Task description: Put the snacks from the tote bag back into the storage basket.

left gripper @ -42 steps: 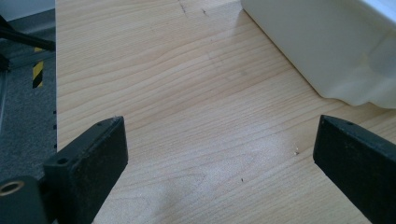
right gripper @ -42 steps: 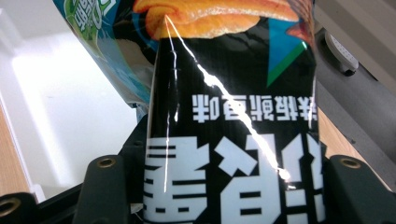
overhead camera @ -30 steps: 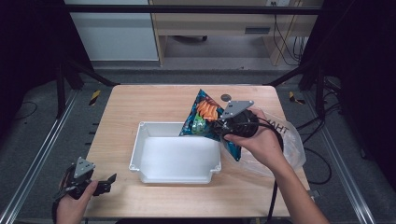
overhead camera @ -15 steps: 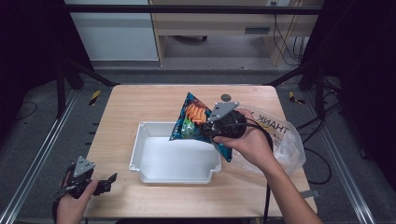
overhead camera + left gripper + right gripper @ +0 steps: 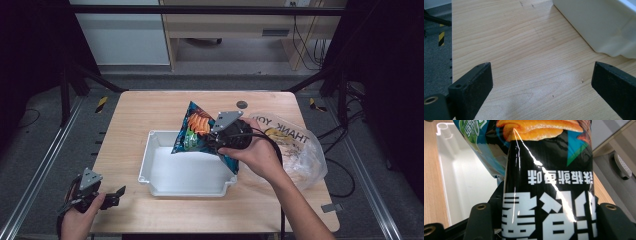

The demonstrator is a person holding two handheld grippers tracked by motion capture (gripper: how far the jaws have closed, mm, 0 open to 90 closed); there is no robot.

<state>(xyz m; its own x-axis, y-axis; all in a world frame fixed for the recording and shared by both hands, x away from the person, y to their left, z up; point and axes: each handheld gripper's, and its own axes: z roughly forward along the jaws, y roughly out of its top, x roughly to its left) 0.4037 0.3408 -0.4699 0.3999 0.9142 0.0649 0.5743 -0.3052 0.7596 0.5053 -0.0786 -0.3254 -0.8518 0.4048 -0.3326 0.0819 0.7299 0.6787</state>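
At the table's near left corner the left gripper (image 5: 107,194) rests low with its jaws spread wide over bare wood. Mid-table sits the white tray (image 5: 150,172). Above its far right corner the right gripper (image 5: 217,141) clamps a snack bag (image 5: 195,127), tilted, seemingly clear of the tray. A clear plastic bag (image 5: 300,150) lies rightmost

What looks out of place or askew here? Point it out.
Nothing is spilled or damaged. The chip bag hangs tilted over the white tray, pinched in the right gripper. A crumpled plastic bag sags over the table's right edge. The left gripper rests open at the near-left corner.
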